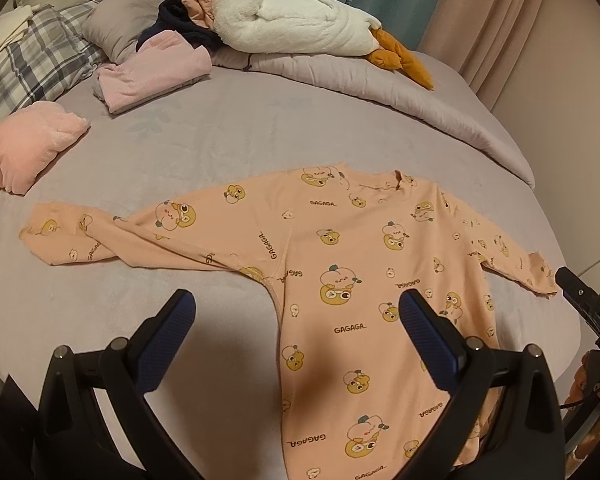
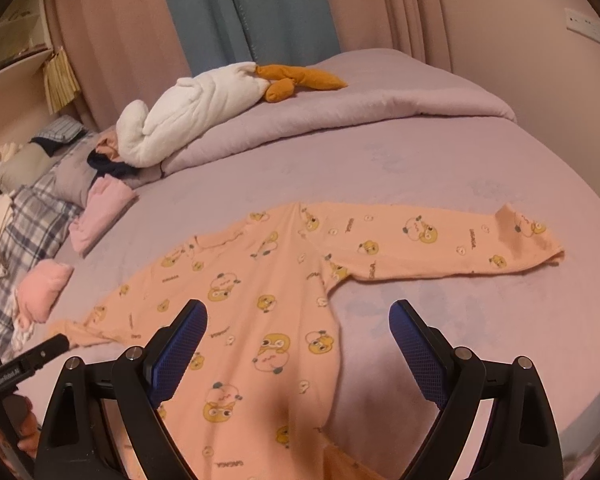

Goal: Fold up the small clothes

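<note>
Item: peach long-sleeved top [image 1: 352, 264] with cartoon print, lying flat on the lilac bedsheet [image 1: 204, 148], body smoothed, both sleeves spread sideways; no fold appears made yet, so sleeves and body all seem left to do; left gripper [image 1: 296, 320] hovers above the left armpit seam, jaws wide apart, holding nothing; right gripper [image 2: 298, 330] hovers over the right body edge, likewise spread and empty. Surroundings: folded pink garment [image 1: 152, 74] and pink fleece bundle [image 1: 32, 144] beyond the left sleeve, apparently finished pieces; white plush goose [image 1: 296, 20] on the rolled duvet [image 1: 380, 80]; plaid pillow [image 1: 28, 68]; all well apart from the top, nothing obstructing.
</note>
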Action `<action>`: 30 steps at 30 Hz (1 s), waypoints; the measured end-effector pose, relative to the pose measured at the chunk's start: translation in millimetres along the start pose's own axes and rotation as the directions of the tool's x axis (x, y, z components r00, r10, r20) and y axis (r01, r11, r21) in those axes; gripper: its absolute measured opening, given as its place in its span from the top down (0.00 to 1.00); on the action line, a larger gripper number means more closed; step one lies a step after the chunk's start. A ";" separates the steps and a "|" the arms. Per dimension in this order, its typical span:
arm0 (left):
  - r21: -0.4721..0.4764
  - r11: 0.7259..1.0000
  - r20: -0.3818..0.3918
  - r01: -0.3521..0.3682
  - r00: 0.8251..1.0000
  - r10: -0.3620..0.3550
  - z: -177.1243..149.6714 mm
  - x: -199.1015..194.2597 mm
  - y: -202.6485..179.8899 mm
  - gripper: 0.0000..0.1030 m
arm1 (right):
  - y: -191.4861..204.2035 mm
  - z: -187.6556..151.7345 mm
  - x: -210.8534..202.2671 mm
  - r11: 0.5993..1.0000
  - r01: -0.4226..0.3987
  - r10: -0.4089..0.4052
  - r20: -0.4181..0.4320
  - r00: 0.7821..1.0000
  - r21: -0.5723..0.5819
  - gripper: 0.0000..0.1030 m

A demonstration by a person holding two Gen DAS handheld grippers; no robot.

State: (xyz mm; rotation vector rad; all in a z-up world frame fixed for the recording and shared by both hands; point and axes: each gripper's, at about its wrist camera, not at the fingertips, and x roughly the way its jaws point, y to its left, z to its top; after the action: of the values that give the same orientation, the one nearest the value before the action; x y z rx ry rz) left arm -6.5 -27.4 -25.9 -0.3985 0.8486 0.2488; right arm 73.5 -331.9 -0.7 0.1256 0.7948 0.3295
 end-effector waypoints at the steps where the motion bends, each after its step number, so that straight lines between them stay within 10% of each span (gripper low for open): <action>1: -0.002 1.000 -0.004 0.014 1.000 -0.014 0.8 0.4 -0.6 0.02 | -1.9 0.8 -0.3 1.000 0.000 0.000 0.003 1.000 0.002 0.10; 14: 0.028 0.999 -0.028 0.038 0.999 -0.037 15.7 21.5 -22.6 0.11 | -139.4 33.6 1.6 0.960 0.044 -0.059 0.047 0.997 0.275 0.28; 24: 0.010 1.000 -0.088 0.026 0.996 -0.025 25.6 51.5 -30.9 0.17 | -264.7 6.7 65.8 0.801 0.187 -0.159 -0.099 0.982 0.568 0.43; 30: 0.015 1.000 -0.099 0.018 0.995 -0.017 28.4 57.9 -32.2 0.17 | -290.1 -5.4 87.7 0.709 0.038 -0.045 -0.008 0.999 0.704 0.46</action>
State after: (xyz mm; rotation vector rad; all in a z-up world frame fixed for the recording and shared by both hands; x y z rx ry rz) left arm 61.5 -40.7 -45.7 -0.4060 0.9432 0.2076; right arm 197.3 -575.7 -131.7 0.8383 0.8810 -0.0417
